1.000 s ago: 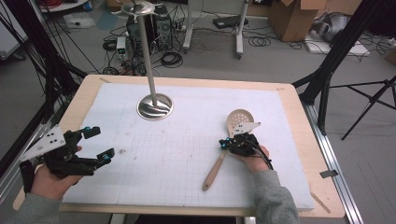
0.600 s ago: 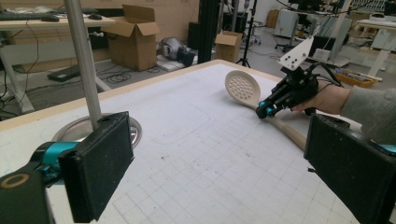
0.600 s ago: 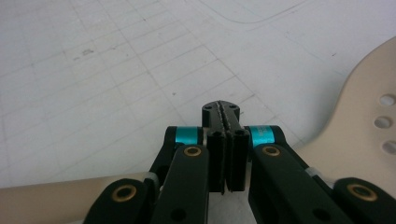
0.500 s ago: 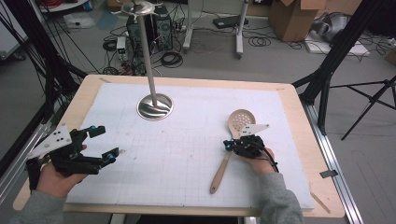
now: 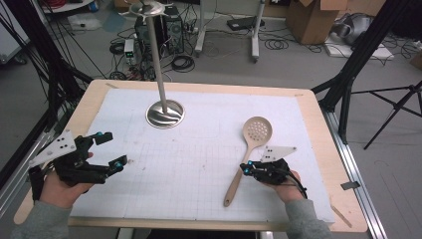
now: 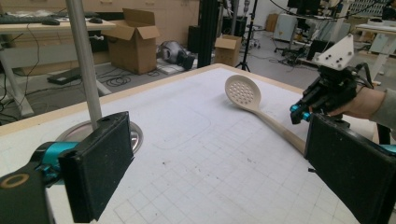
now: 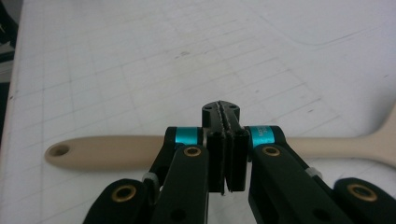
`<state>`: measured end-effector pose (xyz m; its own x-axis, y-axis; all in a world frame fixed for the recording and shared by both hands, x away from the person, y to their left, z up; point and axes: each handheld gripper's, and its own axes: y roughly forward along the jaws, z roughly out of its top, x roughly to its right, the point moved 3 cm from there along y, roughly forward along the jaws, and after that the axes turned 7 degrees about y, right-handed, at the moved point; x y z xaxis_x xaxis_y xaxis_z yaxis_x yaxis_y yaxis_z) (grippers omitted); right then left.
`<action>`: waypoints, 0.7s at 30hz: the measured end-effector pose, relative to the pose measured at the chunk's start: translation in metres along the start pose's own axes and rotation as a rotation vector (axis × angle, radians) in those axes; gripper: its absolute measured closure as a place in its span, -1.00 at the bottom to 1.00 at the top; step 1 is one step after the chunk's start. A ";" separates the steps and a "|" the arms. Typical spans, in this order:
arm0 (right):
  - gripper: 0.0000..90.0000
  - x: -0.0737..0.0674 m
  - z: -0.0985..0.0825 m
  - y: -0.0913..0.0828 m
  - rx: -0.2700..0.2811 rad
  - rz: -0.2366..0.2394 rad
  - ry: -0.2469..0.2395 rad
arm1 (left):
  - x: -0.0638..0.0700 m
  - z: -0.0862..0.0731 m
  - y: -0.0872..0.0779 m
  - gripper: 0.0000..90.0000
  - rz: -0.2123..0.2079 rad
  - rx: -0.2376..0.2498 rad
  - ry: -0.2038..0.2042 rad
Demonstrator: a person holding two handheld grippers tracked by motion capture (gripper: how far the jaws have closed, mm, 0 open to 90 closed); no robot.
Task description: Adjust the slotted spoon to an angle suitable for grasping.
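High view: one beige slotted spoon (image 5: 246, 158) lies flat on the white grid mat (image 5: 199, 164), bowl toward the far edge, handle running back toward me. My right gripper (image 5: 247, 170) sits at the handle's right side, jaw tips touching or just beside it about midway down; I cannot tell contact from here. My left gripper (image 5: 112, 152) is over the mat's left part, well apart from the spoon, jaws spread wide with nothing between them. One steel stand (image 5: 164, 113) with a round base and upright pole stands at the far-left of the mat. One wooden table (image 5: 318, 129) under the mat.

Left gripper view: my two black pads (image 6: 100, 168) stand far apart, empty gap. The spoon (image 6: 252, 105) lies beyond the gap, bowl away from me, handle passing behind my right-hand pad. The other gripper (image 6: 299, 114) sits low by the handle, held in a hand (image 6: 362, 102). Stand pole and base (image 6: 86, 70) sit behind my left-hand pad.

Right gripper view: my jaws are pressed flat together, nothing between them. The spoon handle (image 7: 116, 151) crosses the frame just beyond the tips, hang-hole end at left, widening toward the bowl at right. The handle lies outside the jaws, not clamped.

Count: one spoon, one stand, one mat, two grippers.
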<state>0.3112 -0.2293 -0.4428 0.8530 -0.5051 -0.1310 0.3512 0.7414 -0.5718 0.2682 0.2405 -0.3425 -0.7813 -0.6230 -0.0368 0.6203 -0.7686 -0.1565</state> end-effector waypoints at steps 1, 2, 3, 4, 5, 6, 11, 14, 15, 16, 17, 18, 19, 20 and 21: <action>0.99 -0.003 -0.002 0.000 -0.008 0.003 -0.001 | 0.000 0.000 0.000 -0.81 0.000 0.000 0.000; 0.99 -0.005 -0.004 -0.001 -0.009 0.007 0.001 | 0.000 0.000 0.001 -0.81 -0.002 0.001 0.000; 0.99 -0.005 -0.004 -0.001 -0.009 0.007 0.001 | 0.000 0.000 0.001 -0.81 -0.002 0.001 0.000; 0.99 -0.008 -0.008 -0.001 -0.014 0.021 0.003 | 0.000 0.001 0.001 -0.81 -0.003 0.004 -0.003; 0.99 -0.008 -0.008 -0.001 -0.014 0.021 0.003 | 0.000 0.001 0.001 -0.81 -0.003 0.004 -0.003; 0.99 -0.010 -0.012 -0.002 -0.027 0.029 0.002 | 0.000 0.002 0.000 -0.81 -0.002 0.007 -0.003; 0.99 -0.012 -0.017 0.001 -0.063 0.066 -0.012 | 0.000 0.002 0.000 -0.81 -0.003 0.011 -0.004; 0.99 -0.013 -0.021 0.006 -0.087 0.106 -0.011 | -0.001 0.002 -0.001 -0.81 -0.002 0.013 -0.006; 0.99 -0.014 -0.021 0.007 -0.095 0.119 -0.012 | -0.002 0.001 -0.001 -0.81 0.001 0.012 -0.006; 0.99 -0.015 -0.021 0.008 -0.098 0.130 -0.012 | -0.002 0.001 -0.001 -0.81 0.001 0.012 -0.006; 0.99 -0.015 -0.021 0.008 -0.099 0.135 -0.007 | -0.002 0.001 -0.002 -0.81 0.002 0.010 -0.010; 0.99 -0.015 -0.021 0.009 -0.098 0.140 -0.003 | -0.003 0.000 -0.001 -0.81 0.005 0.007 -0.013; 0.99 -0.014 -0.021 0.009 -0.093 0.146 0.001 | -0.003 -0.001 -0.001 -0.81 0.005 0.003 -0.010; 0.99 -0.014 -0.021 0.009 -0.088 0.146 0.004 | -0.003 -0.001 -0.001 -0.81 0.006 0.003 -0.009; 0.99 -0.014 -0.021 0.010 -0.088 0.146 0.004 | -0.003 -0.001 -0.001 -0.81 0.006 0.003 -0.011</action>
<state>0.2950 -0.2243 -0.4639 0.8909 -0.3967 -0.2214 0.1881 0.7658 -0.6150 0.2696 0.2434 -0.3433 -0.7769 -0.6291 -0.0268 0.6251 -0.7653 -0.1534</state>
